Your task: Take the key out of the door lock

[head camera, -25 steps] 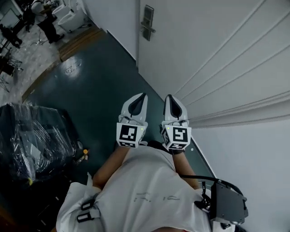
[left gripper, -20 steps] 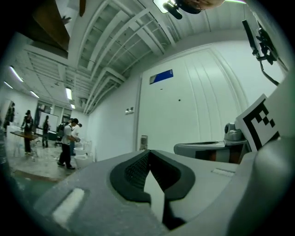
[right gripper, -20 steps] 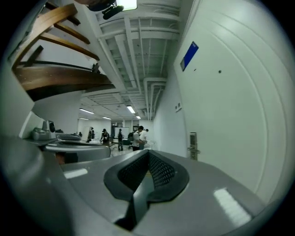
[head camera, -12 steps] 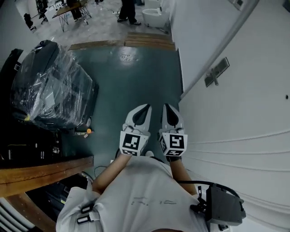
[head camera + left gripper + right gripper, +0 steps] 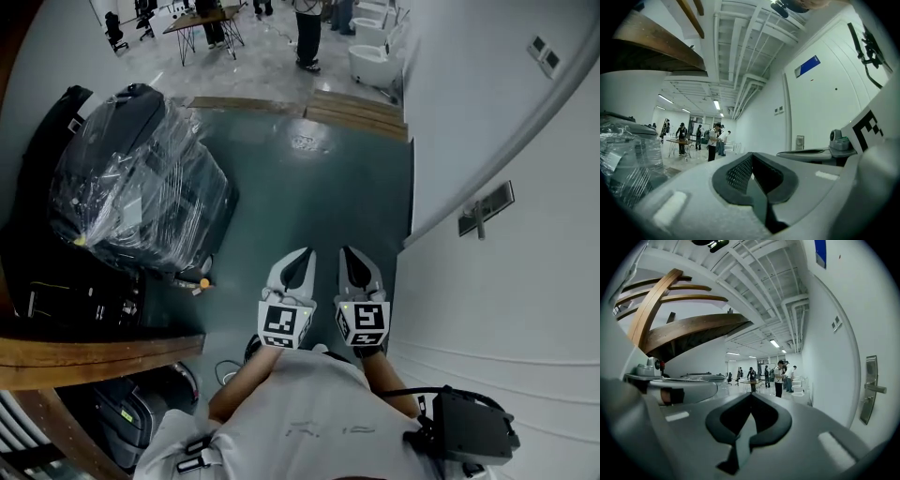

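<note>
Right gripper (image 5: 349,253) closed, door lock (image 5: 486,208) ahead-right

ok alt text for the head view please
From above, a person in a white shirt holds the left tool and right tool side by side, both shut and empty, over a dark floor. A white door with its lever handle stands at right; a plastic-wrapped bundle sits left.

Both tongs, left (image 5: 298,265) and right (image 5: 352,262), closed, empty
</note>
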The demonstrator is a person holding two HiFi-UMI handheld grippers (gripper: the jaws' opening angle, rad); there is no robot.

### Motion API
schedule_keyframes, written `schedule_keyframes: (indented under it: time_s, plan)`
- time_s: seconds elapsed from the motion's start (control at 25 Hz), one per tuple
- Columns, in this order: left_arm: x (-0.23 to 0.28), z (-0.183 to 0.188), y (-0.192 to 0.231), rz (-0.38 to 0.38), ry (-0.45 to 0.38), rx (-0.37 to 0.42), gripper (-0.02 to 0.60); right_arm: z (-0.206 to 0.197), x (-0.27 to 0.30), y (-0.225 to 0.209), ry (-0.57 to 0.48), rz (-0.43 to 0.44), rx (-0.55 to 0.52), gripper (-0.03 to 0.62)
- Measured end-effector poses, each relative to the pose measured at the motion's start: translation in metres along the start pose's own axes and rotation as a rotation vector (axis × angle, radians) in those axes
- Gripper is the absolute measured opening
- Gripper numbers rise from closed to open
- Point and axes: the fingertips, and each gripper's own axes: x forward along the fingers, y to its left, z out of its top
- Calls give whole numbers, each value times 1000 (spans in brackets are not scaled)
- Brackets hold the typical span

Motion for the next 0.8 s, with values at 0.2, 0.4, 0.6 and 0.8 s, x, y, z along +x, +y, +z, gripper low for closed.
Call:
schedule_keyframes:
  time_s: [0.2,0.4,0.6,0.8]
  plan:
    - [36,3,44,-29,-7,18,0,1,58,-9,8,-43,-1,2]
    - [73,24,107,-81,-24,14,0,16,129,9,2,-59,16,2]
    - [98,37,156,-113,-43,24,0,27,185,13,-9,-110,13,2]
    - [135,27,167,-172,-39,-57,0,7,201,23,54,-115,-10,2]
